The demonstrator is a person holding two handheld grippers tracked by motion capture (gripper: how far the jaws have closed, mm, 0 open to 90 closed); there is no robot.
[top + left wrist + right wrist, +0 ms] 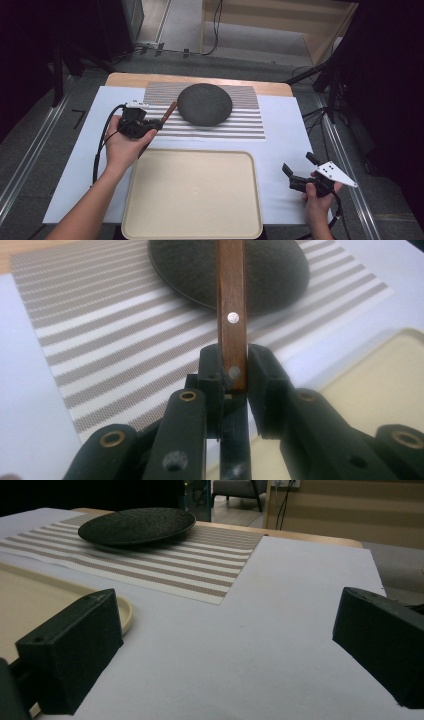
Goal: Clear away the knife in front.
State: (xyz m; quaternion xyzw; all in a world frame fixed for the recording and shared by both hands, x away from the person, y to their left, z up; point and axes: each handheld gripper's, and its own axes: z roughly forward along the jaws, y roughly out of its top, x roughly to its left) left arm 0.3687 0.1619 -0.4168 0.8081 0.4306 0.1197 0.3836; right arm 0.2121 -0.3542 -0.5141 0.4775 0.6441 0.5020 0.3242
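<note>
A brown wooden handle [231, 300] with two metal rivets is clamped between the jaws of my left gripper [233, 370], which is shut on its near end. In the high view the handle [170, 111] slants up from the left gripper [158, 124] toward the left rim of a dark round plate [205, 103]. What the handle belongs to is hidden. The plate [200, 265] lies on a striped placemat [240, 122]. My right gripper [298, 163] hovers open over the white sheet at the right, nothing between its jaws [230, 650].
A large cream tray [192, 192] lies at the table's near middle, between the two hands; its corner [122, 612] is close to the right gripper's left jaw. A white sheet [280, 165] covers the table. Dark stands and cables flank both sides.
</note>
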